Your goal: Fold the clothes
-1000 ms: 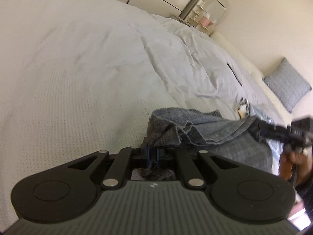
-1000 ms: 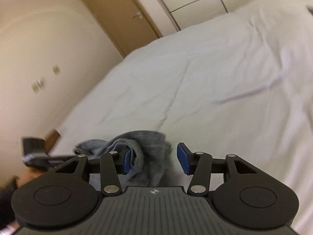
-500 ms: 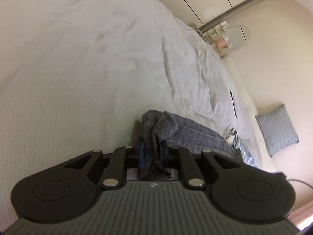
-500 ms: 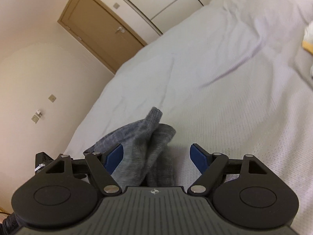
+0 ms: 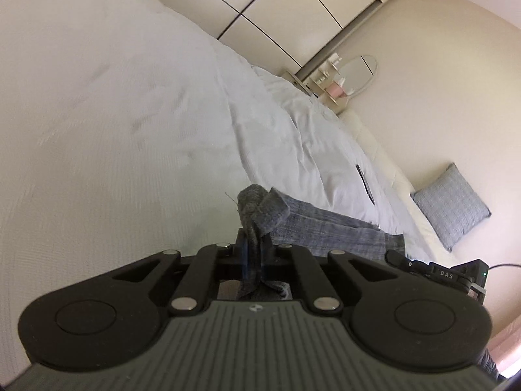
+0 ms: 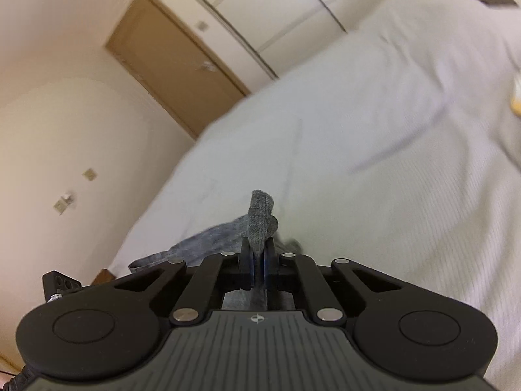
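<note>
A grey denim-like garment (image 5: 325, 228) hangs stretched between my two grippers above the white bed (image 5: 114, 130). My left gripper (image 5: 252, 247) is shut on one bunched edge of it, with a fold sticking up past the fingertips. My right gripper (image 6: 259, 254) is shut on the other edge; a narrow fold of grey cloth (image 6: 260, 215) stands up between its pads. The right gripper's body (image 5: 439, 273) shows at the right in the left wrist view, and the left gripper's body (image 6: 60, 283) at the lower left in the right wrist view.
The bed's white cover (image 6: 374, 163) fills most of both views. A rumpled pale duvet (image 5: 293, 123), a grey cushion (image 5: 452, 205), a dressing table with an oval mirror (image 5: 355, 71), wardrobe doors (image 5: 276, 3) and a brown door (image 6: 176, 62) lie beyond.
My right gripper, open around the cloth before, has closed on it. Both grippers have lifted and tilted up, and the garment is pulled tauter between them.
</note>
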Motion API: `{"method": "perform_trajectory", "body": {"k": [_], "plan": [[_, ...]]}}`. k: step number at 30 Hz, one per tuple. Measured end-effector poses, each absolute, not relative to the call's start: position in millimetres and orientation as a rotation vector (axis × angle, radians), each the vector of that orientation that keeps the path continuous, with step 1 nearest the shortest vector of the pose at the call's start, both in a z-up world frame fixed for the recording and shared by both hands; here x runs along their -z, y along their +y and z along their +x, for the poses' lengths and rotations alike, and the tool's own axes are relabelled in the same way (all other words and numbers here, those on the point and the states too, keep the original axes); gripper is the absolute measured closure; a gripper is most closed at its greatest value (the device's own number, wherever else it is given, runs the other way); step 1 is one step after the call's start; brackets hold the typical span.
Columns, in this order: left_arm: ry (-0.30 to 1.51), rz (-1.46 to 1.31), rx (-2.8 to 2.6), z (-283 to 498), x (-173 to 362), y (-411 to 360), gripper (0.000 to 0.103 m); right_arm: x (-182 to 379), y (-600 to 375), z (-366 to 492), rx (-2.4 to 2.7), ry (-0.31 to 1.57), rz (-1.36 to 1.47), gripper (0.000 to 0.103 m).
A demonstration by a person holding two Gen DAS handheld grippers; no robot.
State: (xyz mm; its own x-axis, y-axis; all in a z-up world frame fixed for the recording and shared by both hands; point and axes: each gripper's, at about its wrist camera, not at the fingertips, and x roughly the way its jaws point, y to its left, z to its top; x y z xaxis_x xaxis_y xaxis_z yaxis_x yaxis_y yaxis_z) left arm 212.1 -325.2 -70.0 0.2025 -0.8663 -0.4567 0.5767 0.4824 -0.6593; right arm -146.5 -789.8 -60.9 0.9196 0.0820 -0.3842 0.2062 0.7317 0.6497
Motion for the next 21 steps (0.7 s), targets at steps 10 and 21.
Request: {"method": "perform_trajectory", "body": {"k": [10, 21], "plan": [[1.002, -0.415, 0.937, 239, 108, -319, 0.09, 89, -802, -110, 0.209, 0.532, 0.693, 0.084], [0.767, -0.142, 0.997, 138, 56, -301, 0.091, 44, -689, -191, 0.208, 0.404, 0.391, 0.078]]}}
